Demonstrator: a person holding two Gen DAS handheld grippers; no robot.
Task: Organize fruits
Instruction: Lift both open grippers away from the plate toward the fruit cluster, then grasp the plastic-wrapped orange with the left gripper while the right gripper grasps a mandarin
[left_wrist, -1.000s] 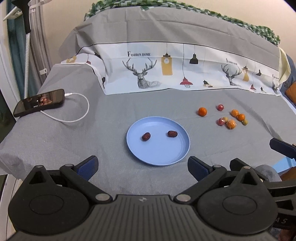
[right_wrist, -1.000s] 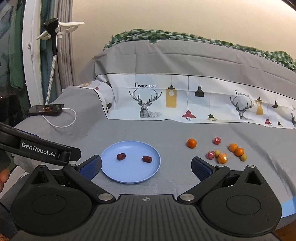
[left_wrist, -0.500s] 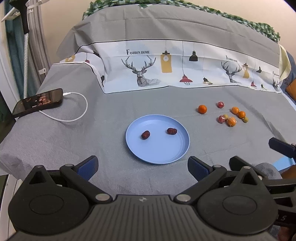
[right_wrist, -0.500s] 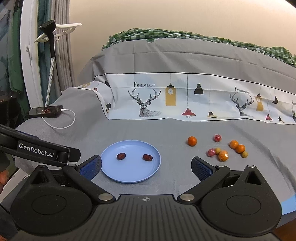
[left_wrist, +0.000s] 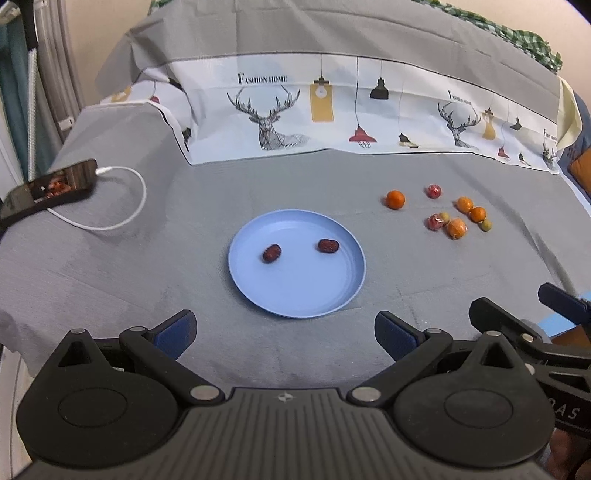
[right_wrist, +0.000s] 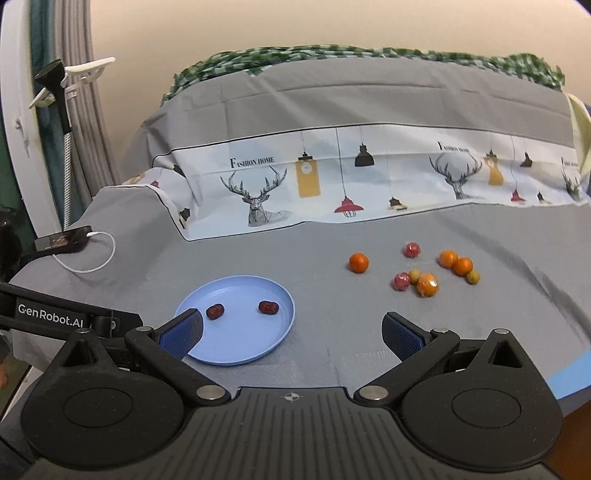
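Both grippers were just hanging at the near edge of the grey cloth (left_wrist: 110, 266), neither one holding anything. The left gripper (left_wrist: 284, 332) had its blue-padded fingers spread wide with nothing between them, lined up more or less with the blue plate (left_wrist: 295, 295) in front of it. The right gripper (right_wrist: 291, 334) was just as wide open and empty, sitting off to the plate's (right_wrist: 284, 332) right, its left finger pad overlapping the plate's near rim in its own camera.

Two dark red dates were lying on the plate, one toward the left (left_wrist: 271, 253) and one toward the right (left_wrist: 328, 245), apart from each other. The rest of the fruit was loose on the cloth well to the right of the plate: a lone orange (left_wrist: 395, 199) nearest it, then a cluster of small oranges (left_wrist: 457, 228), a couple of red wrapped-looking ones (left_wrist: 433, 191) and little greenish ones (left_wrist: 487, 224).

Over on the far left a phone (left_wrist: 48, 188) lay with a white cable (left_wrist: 125, 218) plugged in. A deer-print sheet (left_wrist: 280, 122) hung behind everything.
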